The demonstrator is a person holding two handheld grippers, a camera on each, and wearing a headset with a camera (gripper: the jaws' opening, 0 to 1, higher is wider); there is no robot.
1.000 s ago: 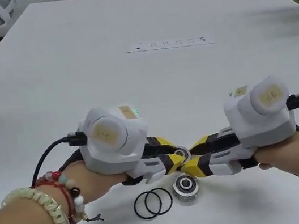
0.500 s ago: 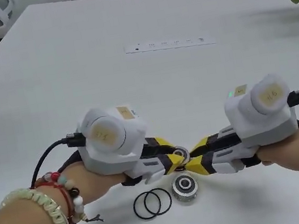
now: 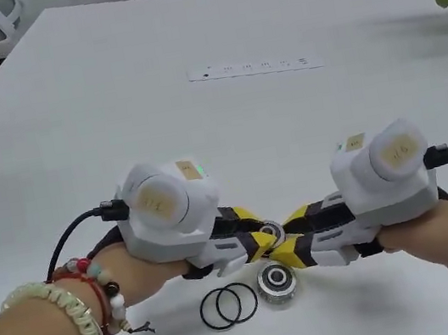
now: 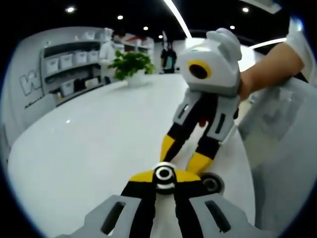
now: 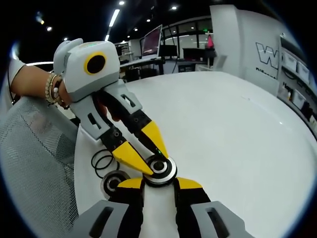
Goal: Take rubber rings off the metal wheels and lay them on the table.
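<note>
Table [image 3: 111,109]: smooth white top, matt, with a faint soft sheen

Left gripper [image 3: 263,238] and right gripper [image 3: 287,243]: housings of pale grey-white plastic with a satin finish; jaws of black plastic with yellow tips, slightly glossy

Metal wheel [image 3: 271,231] at the tips: bright polished metal with a dark ring in its face

Second wheel [image 3: 277,281] on the table: same silvery metal, shiny

Rubber rings [image 3: 228,304]: thin, black, dull

Cable [image 3: 71,232]: black, smooth sheath

Bracelets [image 3: 59,311]: glossy beads, pale green and red
</note>
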